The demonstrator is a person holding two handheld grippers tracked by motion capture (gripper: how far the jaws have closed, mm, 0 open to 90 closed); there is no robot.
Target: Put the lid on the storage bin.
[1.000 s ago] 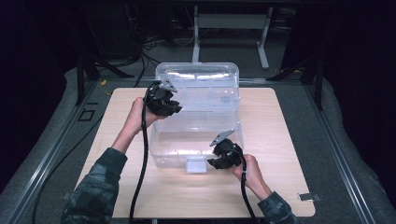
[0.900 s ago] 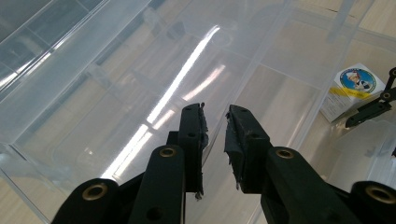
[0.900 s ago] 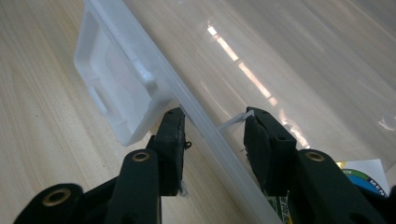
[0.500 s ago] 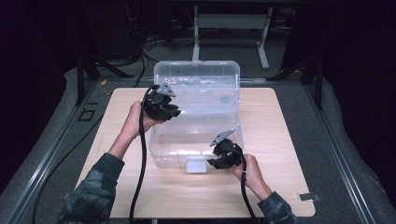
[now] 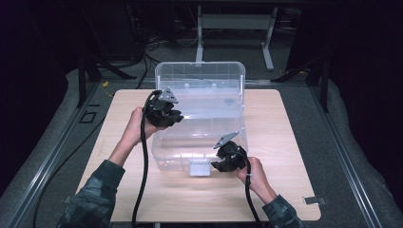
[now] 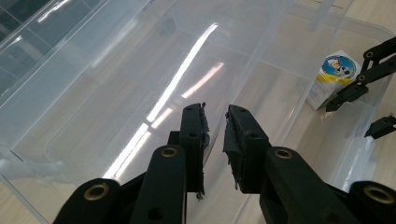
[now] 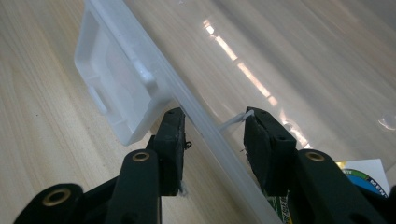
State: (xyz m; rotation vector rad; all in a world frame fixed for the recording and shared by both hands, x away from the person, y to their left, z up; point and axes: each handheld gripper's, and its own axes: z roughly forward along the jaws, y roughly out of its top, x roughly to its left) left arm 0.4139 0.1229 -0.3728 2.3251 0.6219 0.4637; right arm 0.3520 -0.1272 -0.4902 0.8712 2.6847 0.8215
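Clear plastic is sitting between both sets of jaws: a storage bin (image 5: 199, 137) is resting on the wooden surface (image 5: 294, 156) with its lid (image 5: 199, 78) tilting up behind. The left gripper (image 6: 215, 126) is showing a narrow gap over the bin's side wall. The right gripper (image 7: 215, 140) is straddling the front rim beside the white latch (image 7: 116, 93), jaws partly apart; a small carton (image 6: 334, 79) is lying inside.

The box (image 5: 199, 121) is clear, glossy plastic with bright streaks of glare, and its latch (image 7: 119, 100) is a cloudier white plastic. The table (image 5: 294, 142) is pale wood, matt and smooth. Both grippers (image 6: 215, 126) (image 7: 212, 133) are matt black plastic with brass-coloured rivets. The small carton (image 6: 332, 79) looks like printed card.
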